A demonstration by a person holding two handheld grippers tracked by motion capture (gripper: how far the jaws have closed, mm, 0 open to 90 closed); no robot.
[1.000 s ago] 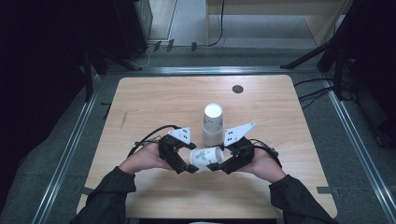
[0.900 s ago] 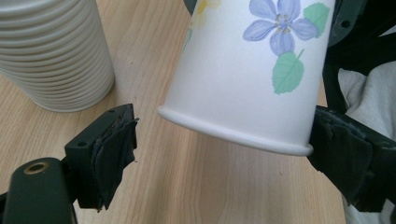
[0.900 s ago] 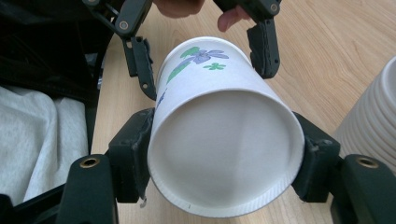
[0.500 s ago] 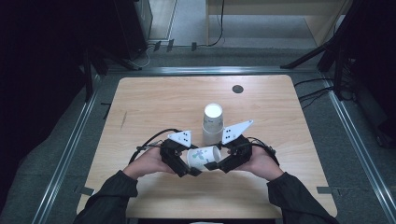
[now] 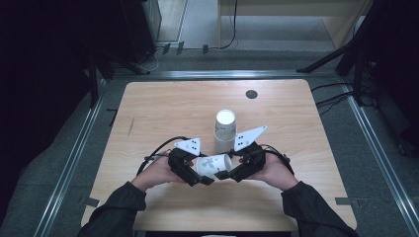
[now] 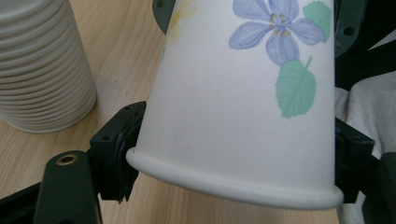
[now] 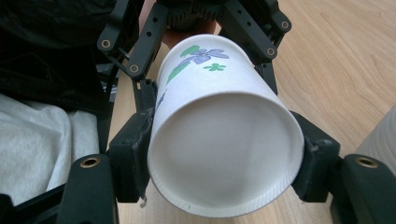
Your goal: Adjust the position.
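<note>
Here, a flowered paper cup (image 5: 212,166) on its side, lifted over the near tabletop (image 5: 163,111), just in front of the cup stack (image 5: 225,130). Left gripper (image 5: 200,177) jaws closed on the rim end; right gripper (image 5: 226,174) jaws clamped on the base end.

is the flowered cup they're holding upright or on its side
On its side. The flowered cup lies level between the left tool and the right tool, above the table.
</note>
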